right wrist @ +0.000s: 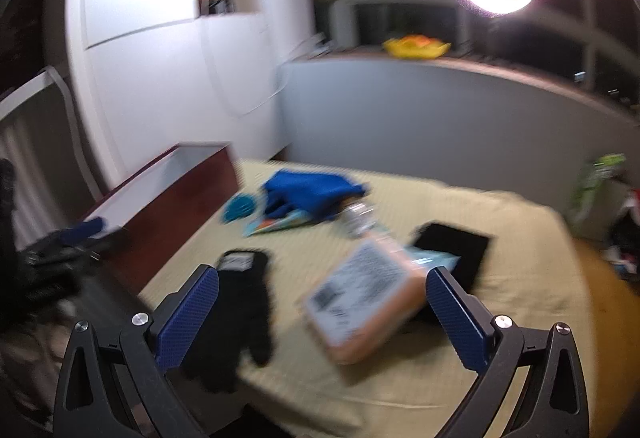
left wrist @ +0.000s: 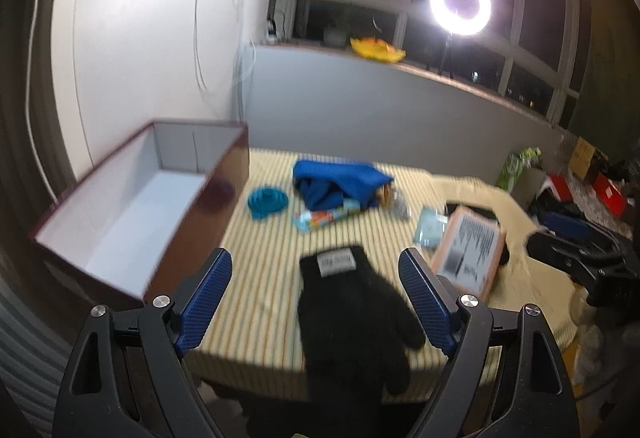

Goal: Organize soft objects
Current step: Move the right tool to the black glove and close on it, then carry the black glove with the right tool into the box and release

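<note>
Nearest the left wrist camera, the left gripper (left wrist: 316,270) spreads its blue, cross-hatched pads wide apart and holds nothing; a black knitted glove (left wrist: 352,314) with a pale label on its cuff lies flat between them on the striped yellow cloth (left wrist: 264,262) covering the table, its fingertips reaching the near edge. The right gripper (right wrist: 322,292) is likewise gaping and empty, with an orange padded parcel (right wrist: 364,302) bearing a printed white label just ahead of it and a flat black rectangle (right wrist: 456,246) beyond that. To the left stands an open rectangular box (left wrist: 132,206), dark red outside and smooth white inside. Farther back lie a coiled teal band (left wrist: 266,202), a crumpled blue cloth (left wrist: 340,182) and a colourful flat packet (left wrist: 320,218). A ring light (left wrist: 460,2) glows before the dark window.
</note>
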